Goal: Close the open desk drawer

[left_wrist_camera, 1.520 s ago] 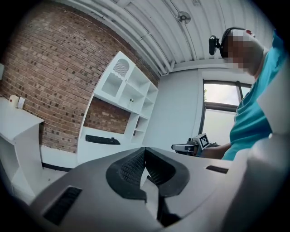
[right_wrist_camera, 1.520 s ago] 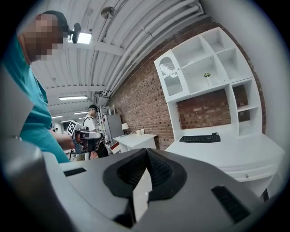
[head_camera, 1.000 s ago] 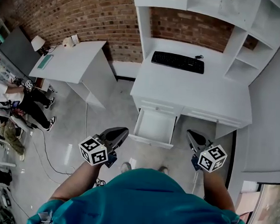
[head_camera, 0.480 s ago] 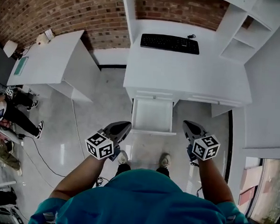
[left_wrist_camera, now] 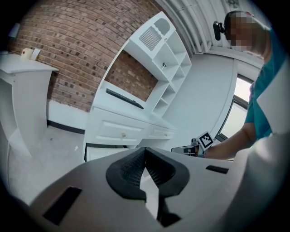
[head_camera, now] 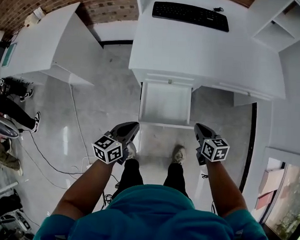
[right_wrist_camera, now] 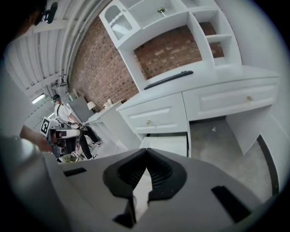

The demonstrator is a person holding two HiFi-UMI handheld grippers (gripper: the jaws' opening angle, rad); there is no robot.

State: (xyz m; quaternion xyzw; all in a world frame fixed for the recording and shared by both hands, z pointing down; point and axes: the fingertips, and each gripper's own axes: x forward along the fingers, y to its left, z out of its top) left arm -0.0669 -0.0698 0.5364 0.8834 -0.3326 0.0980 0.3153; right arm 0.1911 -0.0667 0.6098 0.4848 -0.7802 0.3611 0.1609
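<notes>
Bright, even indoor light, daylight entering by window (head_camera: 285, 209) at head view's lower right, pale glare streak on grey floor (head_camera: 106, 89), soft shadow under white desk (head_camera: 204, 49), heavy fisheye curvature and black vignette in both gripper views, nearest foreground slightly soft.

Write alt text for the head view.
A white desk drawer stands pulled open beneath the white desk, seen from above. The left gripper and right gripper hover either side of its front edge, touching nothing; a black keyboard lies on the desk.
</notes>
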